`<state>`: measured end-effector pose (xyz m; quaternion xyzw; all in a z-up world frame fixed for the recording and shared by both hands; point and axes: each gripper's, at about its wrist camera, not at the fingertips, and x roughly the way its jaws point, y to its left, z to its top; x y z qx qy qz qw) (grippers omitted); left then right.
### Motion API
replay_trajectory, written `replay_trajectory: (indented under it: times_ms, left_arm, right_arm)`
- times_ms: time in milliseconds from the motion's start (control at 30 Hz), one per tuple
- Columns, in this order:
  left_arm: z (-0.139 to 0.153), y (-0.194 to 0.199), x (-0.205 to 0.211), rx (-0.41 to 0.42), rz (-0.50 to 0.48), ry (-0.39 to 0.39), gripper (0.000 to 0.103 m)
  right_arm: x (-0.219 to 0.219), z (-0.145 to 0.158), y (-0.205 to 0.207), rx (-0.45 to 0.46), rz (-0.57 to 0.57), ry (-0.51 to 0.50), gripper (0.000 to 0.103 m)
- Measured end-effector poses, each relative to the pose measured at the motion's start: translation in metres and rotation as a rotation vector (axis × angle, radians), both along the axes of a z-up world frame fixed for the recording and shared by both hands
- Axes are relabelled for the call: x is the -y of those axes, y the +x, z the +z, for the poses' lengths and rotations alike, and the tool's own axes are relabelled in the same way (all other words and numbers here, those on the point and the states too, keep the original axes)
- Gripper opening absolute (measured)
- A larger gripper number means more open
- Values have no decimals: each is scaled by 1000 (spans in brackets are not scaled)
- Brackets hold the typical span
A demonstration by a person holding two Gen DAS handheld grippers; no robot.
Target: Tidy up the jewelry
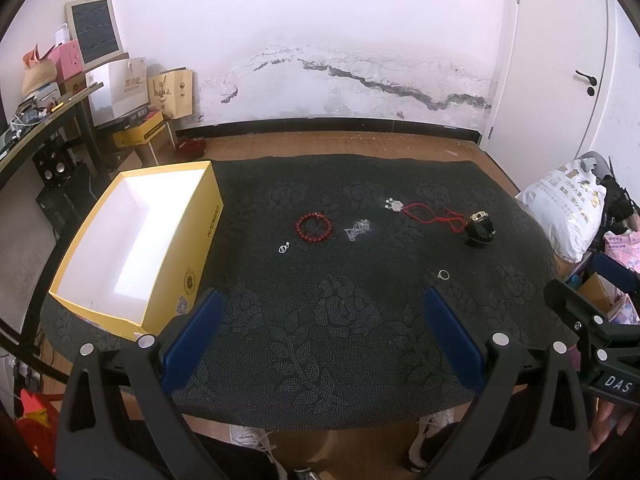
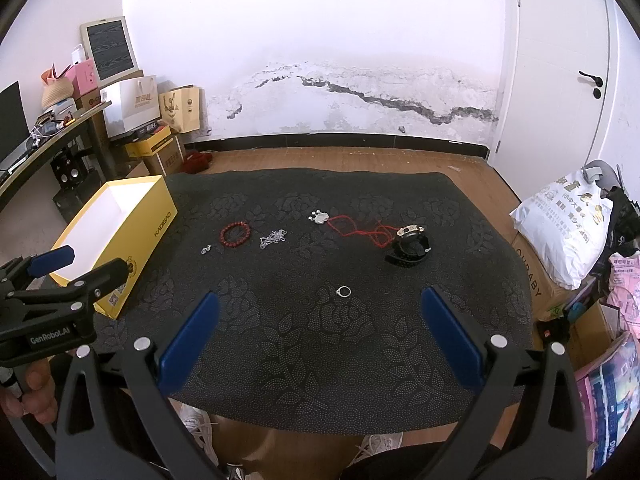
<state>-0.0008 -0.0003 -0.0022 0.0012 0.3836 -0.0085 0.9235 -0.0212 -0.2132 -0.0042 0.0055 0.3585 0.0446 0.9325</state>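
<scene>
An open yellow box with a white inside stands at the left of the dark cloth. On the cloth lie a red bead bracelet, a small silver pendant, a silver chain, a silver charm on a red cord, a black watch and a silver ring. My left gripper and right gripper are both open and empty, held above the near edge of the cloth.
The dark patterned cloth covers a low table. A white sack on cardboard boxes stands at the right. A desk with bags and boxes stands at the left. A white door is at the far right.
</scene>
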Motion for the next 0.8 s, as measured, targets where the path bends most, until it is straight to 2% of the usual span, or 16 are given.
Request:
replay_trajectory:
  times_ms: [800]
  left_arm:
    - [0,0,0,0,-2,0,97]
  right_arm:
    - [1,-2,0,1,1,0,97]
